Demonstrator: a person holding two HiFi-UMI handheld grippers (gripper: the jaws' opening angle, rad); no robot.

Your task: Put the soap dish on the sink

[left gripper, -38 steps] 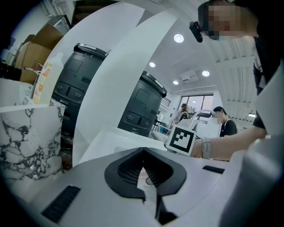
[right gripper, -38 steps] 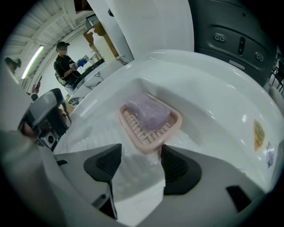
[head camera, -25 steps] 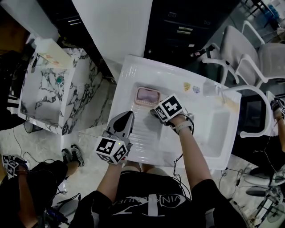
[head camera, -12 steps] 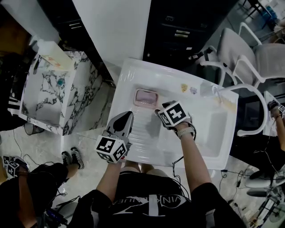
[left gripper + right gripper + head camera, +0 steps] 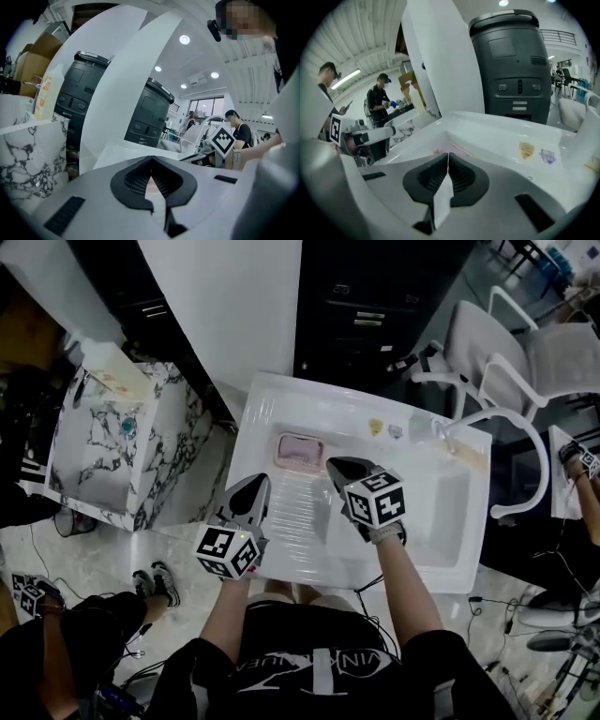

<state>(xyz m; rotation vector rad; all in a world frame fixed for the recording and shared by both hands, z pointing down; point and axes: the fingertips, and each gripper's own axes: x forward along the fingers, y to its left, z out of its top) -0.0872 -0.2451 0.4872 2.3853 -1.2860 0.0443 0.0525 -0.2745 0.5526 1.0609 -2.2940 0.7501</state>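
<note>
Biggest first: a tall dark grey cabinet with smooth flat drawer fronts, right at the back. In front of it, a wide white shiny sink, shaped like a box with round corners. On its left side a ribbed sloping board, on its right side a deep smooth bowl. Off to the left, a square stand with a black-and-white marble pattern. Off to the right, a white chair with curved plastic arms.

Next, the left gripper, grey and pointed, with a black-and-white marker cube at its back end. Held over the near left part of the ribbed board. Jaws pressed together, nothing between them. Then the right gripper, same shape, up over the board's right edge. Jaws together too, and empty.

Smaller: the pink soap dish, a little rounded rectangle with a raised rim. Lying flat on the sink, at the far end of the ribbed board. Near the right gripper's tip, in no gripper's hold.

Smallest: two little stickers on the sink's back ledge, one yellow and shield-shaped, one pale.
</note>
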